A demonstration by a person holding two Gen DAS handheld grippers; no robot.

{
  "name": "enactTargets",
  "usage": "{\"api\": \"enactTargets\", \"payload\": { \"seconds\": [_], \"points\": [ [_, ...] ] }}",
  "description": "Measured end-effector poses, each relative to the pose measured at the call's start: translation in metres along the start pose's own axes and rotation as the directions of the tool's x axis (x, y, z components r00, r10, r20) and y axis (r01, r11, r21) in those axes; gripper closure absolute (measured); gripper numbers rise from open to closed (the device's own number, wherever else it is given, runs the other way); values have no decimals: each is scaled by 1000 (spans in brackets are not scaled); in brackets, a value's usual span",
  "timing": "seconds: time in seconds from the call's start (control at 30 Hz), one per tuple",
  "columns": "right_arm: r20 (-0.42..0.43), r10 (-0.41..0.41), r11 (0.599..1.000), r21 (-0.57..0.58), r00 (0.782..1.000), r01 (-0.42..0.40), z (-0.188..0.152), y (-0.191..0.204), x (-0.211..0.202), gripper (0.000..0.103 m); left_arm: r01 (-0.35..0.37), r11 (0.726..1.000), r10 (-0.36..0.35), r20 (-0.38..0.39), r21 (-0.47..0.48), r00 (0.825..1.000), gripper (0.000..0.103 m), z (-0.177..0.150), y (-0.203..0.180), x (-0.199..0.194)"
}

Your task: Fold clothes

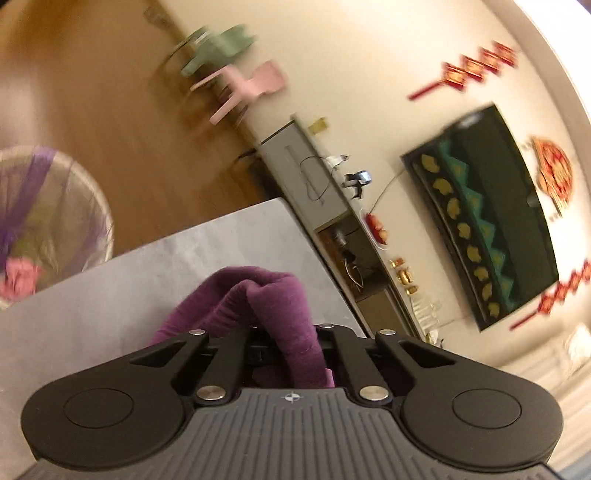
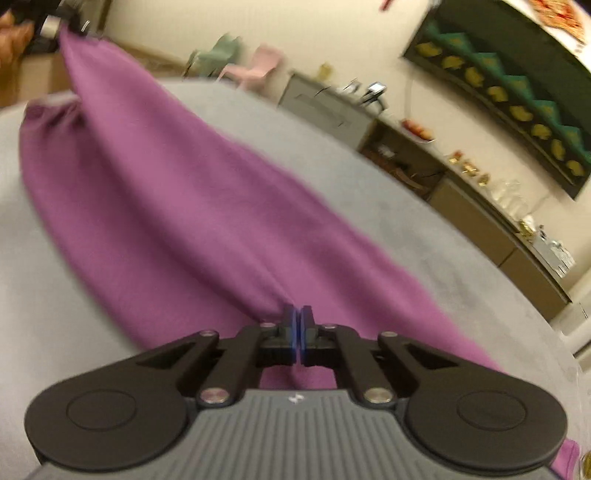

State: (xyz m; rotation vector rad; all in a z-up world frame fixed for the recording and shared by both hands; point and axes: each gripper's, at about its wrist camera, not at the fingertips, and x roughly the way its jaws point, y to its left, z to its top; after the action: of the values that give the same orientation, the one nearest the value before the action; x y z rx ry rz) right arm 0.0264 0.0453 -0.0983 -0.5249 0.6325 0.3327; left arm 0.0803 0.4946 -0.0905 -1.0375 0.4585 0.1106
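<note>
A purple garment (image 2: 166,192) is stretched above the grey table (image 2: 424,236) between my two grippers. My right gripper (image 2: 297,325) is shut on one end of it, the blue pads pressed together on the cloth. My left gripper (image 1: 288,332) is shut on the other end; bunched purple cloth (image 1: 266,295) covers its fingertips. In the right wrist view the left gripper (image 2: 62,22) shows at the top left, lifting the far end of the garment. A loose part of the cloth (image 2: 48,110) hangs down by the table's far left.
A mesh bin (image 1: 55,221) with purple and pink cloth stands on the wooden floor left of the table (image 1: 184,258). Small green (image 1: 218,48) and pink chairs (image 1: 251,85), a low cabinet (image 1: 310,173) and a wall-mounted screen (image 1: 491,214) lie beyond.
</note>
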Motion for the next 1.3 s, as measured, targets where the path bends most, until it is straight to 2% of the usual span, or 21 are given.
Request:
{"api": "enactTargets", "payload": {
  "seconds": [0.07, 0.13, 0.27, 0.3, 0.4, 0.47, 0.53, 0.6, 0.63, 0.7, 0.73, 0.77, 0.87, 0.97, 1.03, 1.17, 1.23, 1.27, 1.3],
  "points": [
    [19, -25, 1000, -9, 1000, 26, 1, -1, -4, 102, -53, 998, 52, -43, -28, 998, 98, -3, 9, 13],
    [29, -36, 999, -21, 999, 36, 1, -1, -7, 102, -71, 995, 66, -65, -77, 996, 98, -5, 19, 13],
    [31, 69, 997, -43, 997, -67, -8, -6, -34, 102, -130, 991, 128, -74, -30, 989, 98, -18, 23, -21],
    [21, 90, 995, -53, 996, -88, -11, -7, -38, 102, -162, 987, 159, -96, -24, 983, 98, -23, 27, -20],
    [-60, 98, 994, -33, 993, -100, -28, -13, -28, 101, -196, 980, 191, -138, -20, 972, 98, -28, 36, -17],
    [-80, 157, 986, 72, 984, -152, -34, -28, -25, 99, -190, 982, 189, -135, 2, 973, 98, -29, 31, -21],
    [-53, 231, 950, 228, 971, -214, -36, -51, -28, 94, -171, 984, 175, -138, 43, 975, 90, -32, 21, -22],
    [-25, 218, 918, 344, 976, -197, -43, -74, -34, 90, -152, 985, 163, -144, 85, 976, 77, -37, 10, -22],
    [-15, 204, 900, 396, 979, -181, -46, -86, -36, 87, -143, 984, 158, -148, 105, 976, 75, -40, 5, -21],
    [-33, 140, 893, 436, 990, -112, -54, -104, -34, 65, -135, 980, 156, -150, 145, 976, 75, -46, -4, -21],
    [-47, 110, 892, 445, 993, -78, -58, -111, -32, 62, -138, 977, 162, -145, 163, 976, 76, -48, -5, -19],
    [-60, 87, 898, 437, 994, -52, -61, -115, -31, 62, -142, 974, 167, -141, 175, 976, 76, -49, -6, -18],
    [-86, 79, 962, 269, 993, -53, -65, -96, -29, 62, -138, 977, 162, -146, 163, 976, 78, -50, -3, -15],
    [-104, 59, 994, 95, 993, -49, -67, -72, -25, 62, -116, 985, 136, -161, 129, 978, 78, -49, 0, -12],
    [-106, 35, 999, -17, 994, -37, -65, -54, -19, 62, -109, 987, 128, -163, 120, 978, 78, -48, 1, -10],
    [-86, -45, 983, -184, 995, 29, -61, -34, -9, 59, -155, 982, 173, -184, 112, 968, 78, -48, 11, 0],
    [-114, -34, 982, -190, 993, 12, -57, -38, -6, 71, -163, 981, 181, -189, 107, 965, 79, -47, 16, 3],
    [-144, -34, 981, -192, 989, 6, -56, -42, -4, 103, -165, 980, 183, -188, 110, 965, 79, -46, 16, 2],
    [-166, -38, 981, -195, 985, 5, -55, -46, -3, 102, -168, 980, 186, -188, 111, 964, 82, -45, 17, 2]
  ]
}}
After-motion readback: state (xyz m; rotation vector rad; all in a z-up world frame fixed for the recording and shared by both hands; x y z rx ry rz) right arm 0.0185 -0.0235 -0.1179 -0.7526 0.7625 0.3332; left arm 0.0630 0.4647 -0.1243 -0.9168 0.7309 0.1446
